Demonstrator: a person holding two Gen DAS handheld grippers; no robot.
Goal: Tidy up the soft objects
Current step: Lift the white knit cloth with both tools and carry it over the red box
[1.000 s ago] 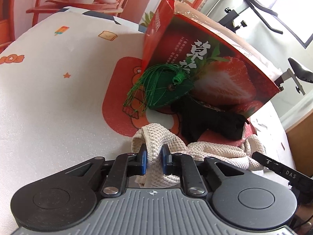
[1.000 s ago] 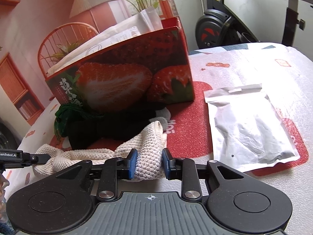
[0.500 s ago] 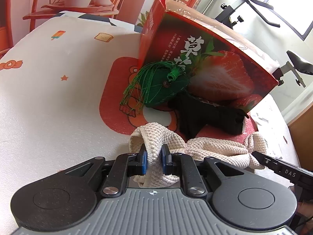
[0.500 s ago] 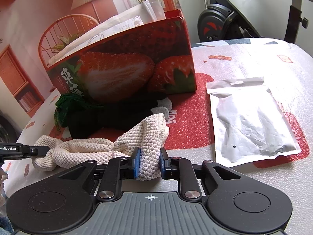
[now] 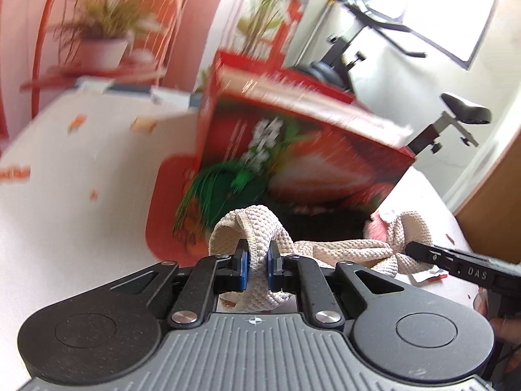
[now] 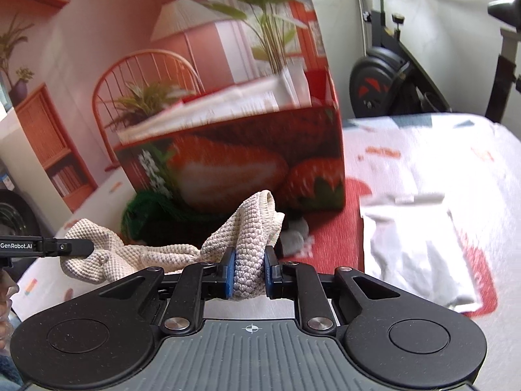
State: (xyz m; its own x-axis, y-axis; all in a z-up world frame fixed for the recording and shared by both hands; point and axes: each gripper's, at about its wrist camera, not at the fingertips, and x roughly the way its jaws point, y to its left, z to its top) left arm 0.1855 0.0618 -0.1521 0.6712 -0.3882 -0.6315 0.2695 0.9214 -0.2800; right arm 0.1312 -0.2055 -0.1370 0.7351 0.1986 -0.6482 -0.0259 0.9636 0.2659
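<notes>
A cream knitted cloth [image 5: 338, 249] hangs stretched between my two grippers, above the table. My left gripper [image 5: 258, 265] is shut on one end of it. My right gripper [image 6: 249, 272] is shut on the other end of the cloth [image 6: 250, 228]. The right gripper's tip shows in the left wrist view [image 5: 423, 252], and the left gripper's tip in the right wrist view [image 6: 75, 247]. Behind the cloth lie a green tasselled item [image 5: 211, 192] and a black soft item [image 5: 325, 224], against a red strawberry box [image 5: 299, 150]. The box also shows in the right wrist view [image 6: 247, 163].
A silver plastic pouch [image 6: 420, 244] lies on the table to the right of the box. The table has a white patterned cover [image 5: 81, 195] with a red patch under the box. An exercise bike [image 6: 400, 75] stands beyond the table.
Both grippers have risen with the cloth, lifting it off the table and pulling it more level. The views now look higher, towards the box's top edge.
</notes>
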